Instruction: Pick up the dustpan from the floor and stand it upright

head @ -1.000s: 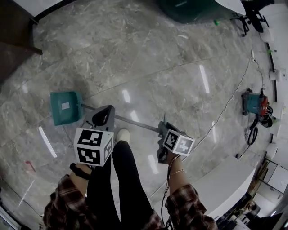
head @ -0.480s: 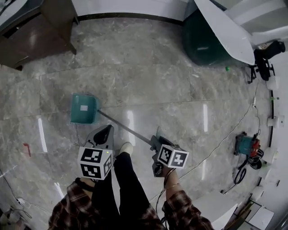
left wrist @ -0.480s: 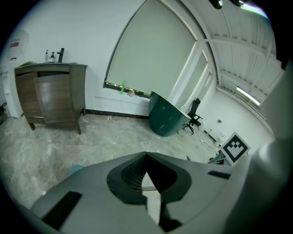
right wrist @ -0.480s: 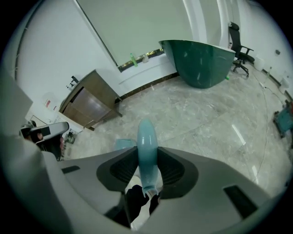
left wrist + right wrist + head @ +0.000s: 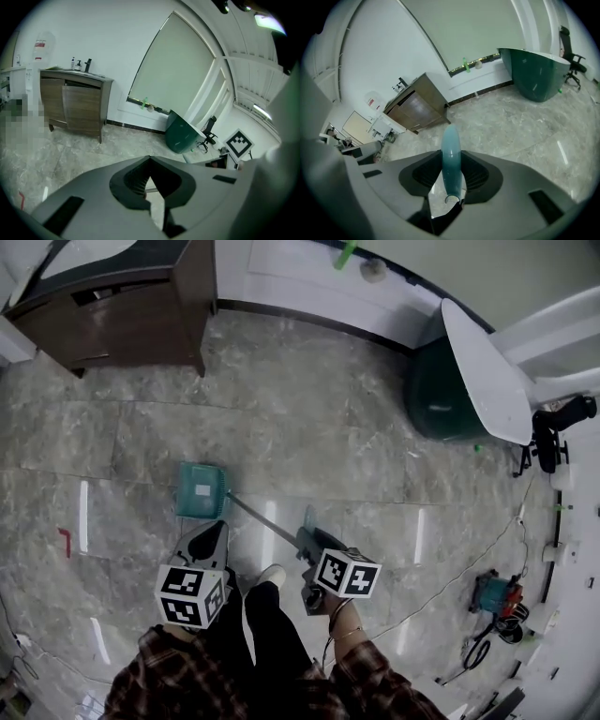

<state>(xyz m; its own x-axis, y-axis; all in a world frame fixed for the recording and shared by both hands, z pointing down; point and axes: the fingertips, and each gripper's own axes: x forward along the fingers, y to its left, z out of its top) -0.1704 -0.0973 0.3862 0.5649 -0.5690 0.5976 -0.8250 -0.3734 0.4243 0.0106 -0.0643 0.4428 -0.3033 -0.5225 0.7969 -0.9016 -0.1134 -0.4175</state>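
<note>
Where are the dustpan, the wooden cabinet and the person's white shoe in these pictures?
dustpan [image 5: 191,502]: head view, on the teal pan, left of its label.
wooden cabinet [image 5: 122,329]: head view, on its brown front.
white shoe [image 5: 272,575]: head view, on the toe.

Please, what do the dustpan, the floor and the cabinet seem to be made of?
The dustpan: probably plastic, teal, smooth glossy grip; its pole looks like grey metal. The floor: polished stone or stone-look tile, veined grey, mirroring lights. The cabinet: brown wood or laminate, matte.
</note>
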